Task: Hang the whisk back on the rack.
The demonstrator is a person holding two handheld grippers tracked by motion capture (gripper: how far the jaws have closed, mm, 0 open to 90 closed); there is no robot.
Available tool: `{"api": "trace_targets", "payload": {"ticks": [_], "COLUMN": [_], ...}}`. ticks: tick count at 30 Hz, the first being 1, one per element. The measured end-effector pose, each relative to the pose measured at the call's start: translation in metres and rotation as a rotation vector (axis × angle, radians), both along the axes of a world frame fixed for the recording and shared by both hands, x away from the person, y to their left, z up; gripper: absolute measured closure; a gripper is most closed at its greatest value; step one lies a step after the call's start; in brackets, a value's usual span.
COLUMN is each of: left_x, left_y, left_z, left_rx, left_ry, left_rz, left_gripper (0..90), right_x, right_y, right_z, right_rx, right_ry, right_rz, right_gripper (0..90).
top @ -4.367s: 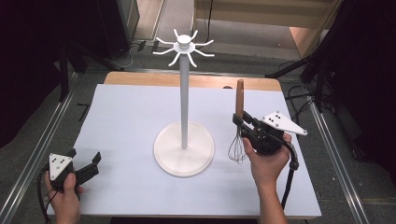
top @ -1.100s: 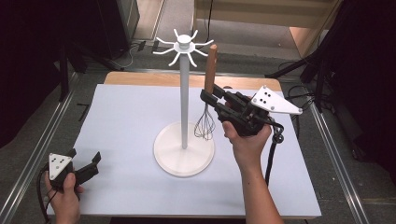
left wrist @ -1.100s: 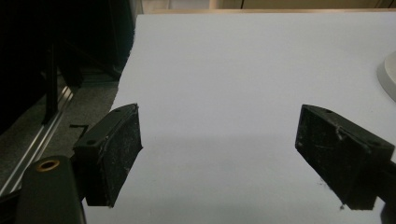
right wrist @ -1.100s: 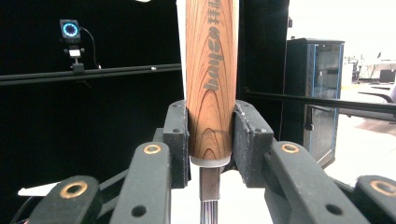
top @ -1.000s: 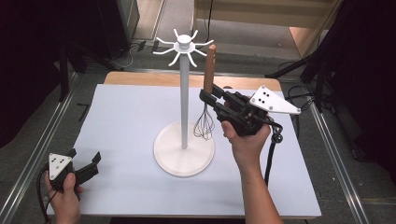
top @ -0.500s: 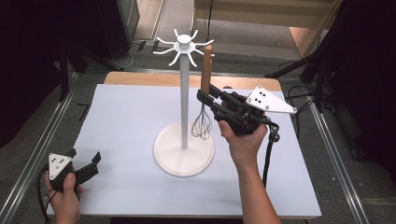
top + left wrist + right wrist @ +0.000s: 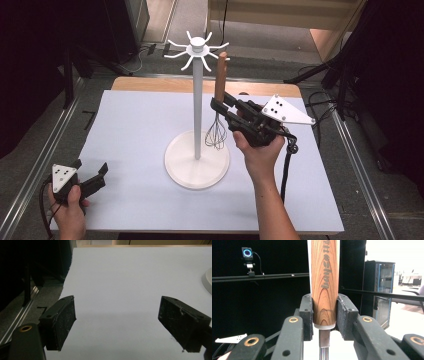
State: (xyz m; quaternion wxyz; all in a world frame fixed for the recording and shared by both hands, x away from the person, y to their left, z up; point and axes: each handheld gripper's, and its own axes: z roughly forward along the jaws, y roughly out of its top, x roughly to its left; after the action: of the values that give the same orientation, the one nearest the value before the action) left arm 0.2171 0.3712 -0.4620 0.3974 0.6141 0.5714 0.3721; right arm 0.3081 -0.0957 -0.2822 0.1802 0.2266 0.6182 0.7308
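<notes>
Honestly looks like about halfway through a hang-the-whisk job, judging only from how stuff sits. Nearest, bottom left in the high view: left tongs (image 7: 95, 180) parked low on the white worktop (image 7: 135, 125), spread wide, nothing between the pads (image 7: 61, 323) in the left gripper view, just bare sheet. Doing nothing useful. Further in, right tongs (image 7: 220, 107) pressed together on the whisk (image 7: 218, 112), pinching the bottom end of the wooden handle right above the metal collar; right gripper view has the handle (image 7: 325, 285) squeezed snug between both pads, standing straight up. Whisk lifted clear of the worktop, wire end hanging down just beside the pole and above the round base (image 7: 197, 167) of the white rack (image 7: 198, 100). Handle tip up near the hook arms (image 7: 200, 52) at the top, close to one on the right side, but can't tell if touching. So: pickup and carry done, probably. Left to do: actually getting it onto a hook and letting go. Can't see a hanging loop on the handle, so no idea how it catches.
</notes>
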Motion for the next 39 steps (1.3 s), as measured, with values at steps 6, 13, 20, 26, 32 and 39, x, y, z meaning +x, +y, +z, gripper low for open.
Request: {"api": "trace_targets", "payload": {"ticks": [6, 13, 20, 26, 32, 39], "left_x": [0.000, 0.000, 0.000, 0.000, 0.000, 0.000], "left_y": [0.000, 0.000, 0.000, 0.000, 0.000, -0.001], "left_z": [0.000, 0.000, 0.000, 0.000, 0.000, 0.000], "left_rx": [0.000, 0.000, 0.001, 0.002, 0.003, 0.004], "left_ry": [0.001, 0.001, 0.002, 0.003, 0.001, 0.001], "left_rz": [0.000, 0.000, 0.000, -0.002, -0.002, 0.000], "left_gripper": [15.3, 15.3, 15.3, 15.3, 15.3, 15.3], "right_x": [-0.001, -0.002, -0.008, -0.012, -0.008, -0.006], "right_y": [0.000, -0.001, -0.004, -0.013, -0.026, -0.039], "right_z": [-0.001, -0.001, 0.001, -0.004, -0.017, -0.034], "right_rx": [-0.011, -0.033, -0.054, -0.078, -0.102, -0.145], "right_ry": [-0.014, -0.041, -0.039, 0.009, 0.067, 0.102], "right_rz": [-0.015, -0.038, -0.069, -0.168, -0.237, -0.286], "right_gripper": [70.6, 70.2, 58.2, 38.1, 18.5, 10.5]}}
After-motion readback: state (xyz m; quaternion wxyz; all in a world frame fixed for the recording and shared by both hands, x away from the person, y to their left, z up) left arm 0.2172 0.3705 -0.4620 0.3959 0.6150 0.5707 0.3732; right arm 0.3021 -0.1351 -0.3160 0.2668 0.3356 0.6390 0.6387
